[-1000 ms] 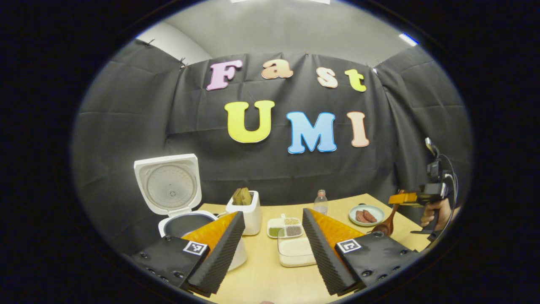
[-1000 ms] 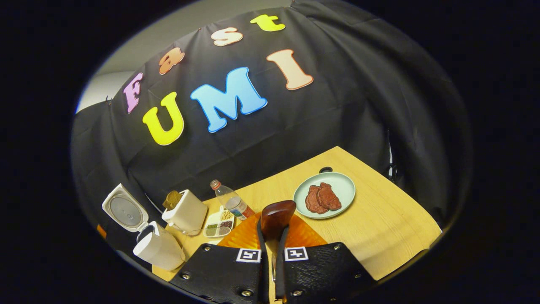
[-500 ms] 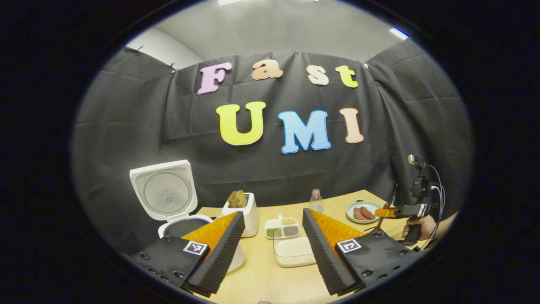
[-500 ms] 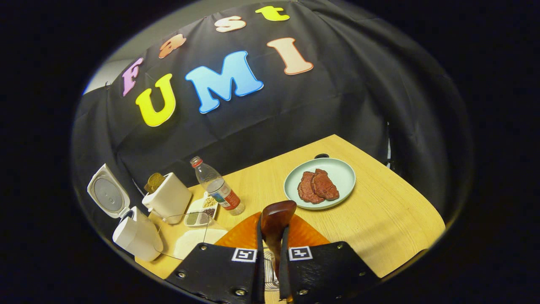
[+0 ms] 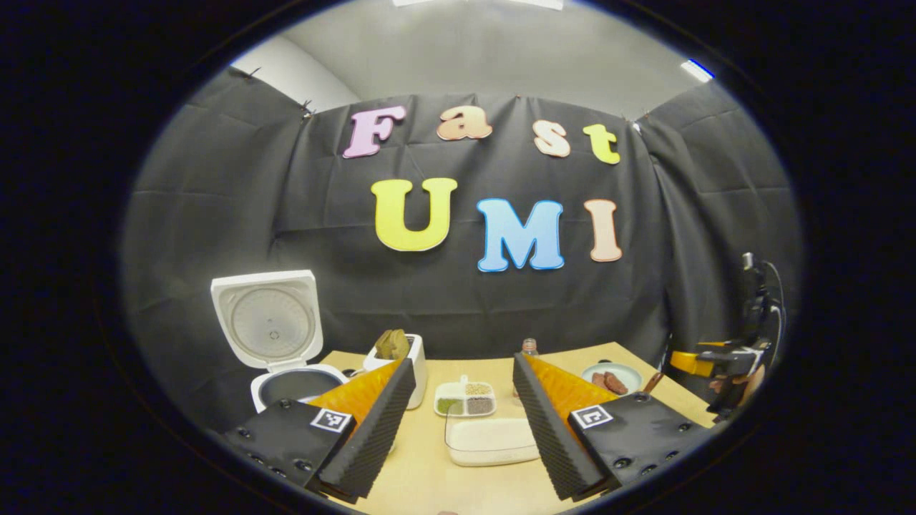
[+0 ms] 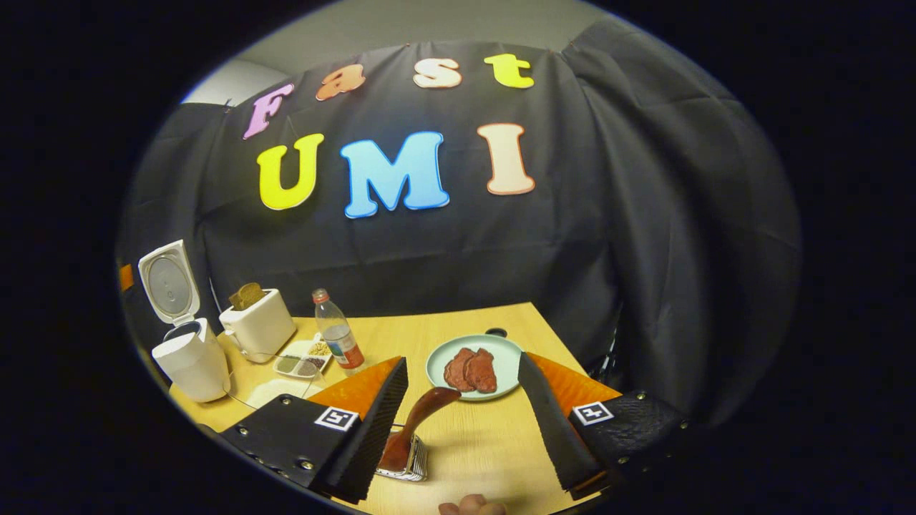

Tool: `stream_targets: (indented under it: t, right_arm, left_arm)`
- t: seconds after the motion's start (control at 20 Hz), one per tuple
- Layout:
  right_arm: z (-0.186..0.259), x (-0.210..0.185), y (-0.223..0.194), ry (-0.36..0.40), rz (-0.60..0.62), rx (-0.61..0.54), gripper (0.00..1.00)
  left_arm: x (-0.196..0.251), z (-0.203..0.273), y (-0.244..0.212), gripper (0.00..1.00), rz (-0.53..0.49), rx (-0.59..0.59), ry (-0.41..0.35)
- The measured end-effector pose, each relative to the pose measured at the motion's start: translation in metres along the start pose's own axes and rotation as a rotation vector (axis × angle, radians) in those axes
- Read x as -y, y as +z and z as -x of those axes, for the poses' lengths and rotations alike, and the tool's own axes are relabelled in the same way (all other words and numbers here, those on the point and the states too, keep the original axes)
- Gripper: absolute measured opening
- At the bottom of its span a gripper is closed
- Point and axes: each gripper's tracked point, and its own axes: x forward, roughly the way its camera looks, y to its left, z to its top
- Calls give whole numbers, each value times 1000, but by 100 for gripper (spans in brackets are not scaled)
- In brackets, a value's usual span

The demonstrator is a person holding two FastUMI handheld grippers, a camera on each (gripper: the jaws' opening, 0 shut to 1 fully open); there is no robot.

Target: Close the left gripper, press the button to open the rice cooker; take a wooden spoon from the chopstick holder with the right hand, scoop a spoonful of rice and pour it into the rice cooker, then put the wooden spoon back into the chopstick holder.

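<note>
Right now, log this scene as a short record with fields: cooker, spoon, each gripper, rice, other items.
rice cooker: lid raised, pot open, at the table's left end
wooden spoon: standing tilted in the wire chopstick holder, bowl end up
right gripper: open, fingers either side of the spoon, not touching it
left gripper: open, holding nothing
rice container: clear box on the table
other items: toaster with bread, water bottle, divided grain dish, plate of meat

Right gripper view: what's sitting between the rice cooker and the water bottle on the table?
In the right gripper view, the white toaster with bread in it stands between the rice cooker and the water bottle; the small divided grain dish lies just in front.
</note>
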Motion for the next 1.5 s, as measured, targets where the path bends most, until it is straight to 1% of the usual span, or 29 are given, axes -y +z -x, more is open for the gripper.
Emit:
stream_targets:
  t: [0.05, 0.15, 0.2, 0.25, 0.4, 0.55, 0.6, 0.65, 0.7, 0.8, 0.85, 0.9, 0.95, 1.0, 1.05, 1.1, 1.15, 1.2, 1.35, 1.5]
  right_arm:
    - [8, -6, 12, 27, 6, 21, 93]
    - [23, -19, 37, 81, 1, 58, 93]
    - [29, -26, 47, 102, -1, 72, 93]
    - [33, -32, 53, 118, -1, 80, 93]
    - [47, -54, 77, 144, -21, 120, 93]
    - [53, -79, 93, 154, -37, 145, 93]
    - [53, -84, 98, 152, -36, 152, 93]
    - [52, -89, 103, 147, -36, 162, 93]
    - [51, -93, 108, 140, -39, 170, 93]
    - [50, -102, 108, 126, -44, 171, 93]
    - [49, -106, 110, 117, -47, 178, 93]
    - [48, -108, 113, 102, -52, 184, 93]
    - [46, -112, 114, 96, -61, 187, 93]
    - [47, -116, 114, 92, -72, 186, 93]
    - [45, -120, 113, 90, -78, 184, 93]
    - [44, -122, 111, 84, -78, 181, 93]
    - [41, -123, 110, 73, -76, 181, 93]
    - [39, -125, 110, 67, -78, 180, 93]
    - [34, -139, 112, 67, -79, 178, 93]
    - [32, -148, 118, 59, -69, 188, 93]
  left_arm:
    - [-4, -2, 1, 92, -5, -6, 16]
    - [-11, -5, 7, 93, -16, -9, 45]
    - [-16, -6, 12, 96, -21, -6, 60]
    - [-21, -7, 18, 93, -26, -2, 72]
    - [-37, -17, 42, 92, -26, 34, 59]
    - [-78, -31, 63, 92, -40, 55, 78]
    - [-95, -37, 71, 92, -44, 58, 90]
    - [-111, -43, 75, 97, -42, 57, 98]
    - [-129, -50, 82, 92, -32, 55, 110]
    - [-165, -60, 100, 92, 9, 55, 138]
    - [-184, -67, 111, 97, 22, 65, 161]
    - [-207, -74, 121, 92, 25, 70, 192]
    - [-226, -81, 125, 92, 28, 64, 221]
    - [-245, -90, 129, 97, 37, 53, 244]
    - [-266, -99, 130, 97, 53, 37, 275]
    - [-289, -106, 130, 92, 78, 30, 322]
    - [-309, -114, 132, 92, 109, 33, 355]
    - [-325, -119, 132, 97, 137, 36, 381]
    - [-363, -143, 131, 96, 124, 29, 436]
    - [-396, -176, 128, 96, 140, -3, 456]
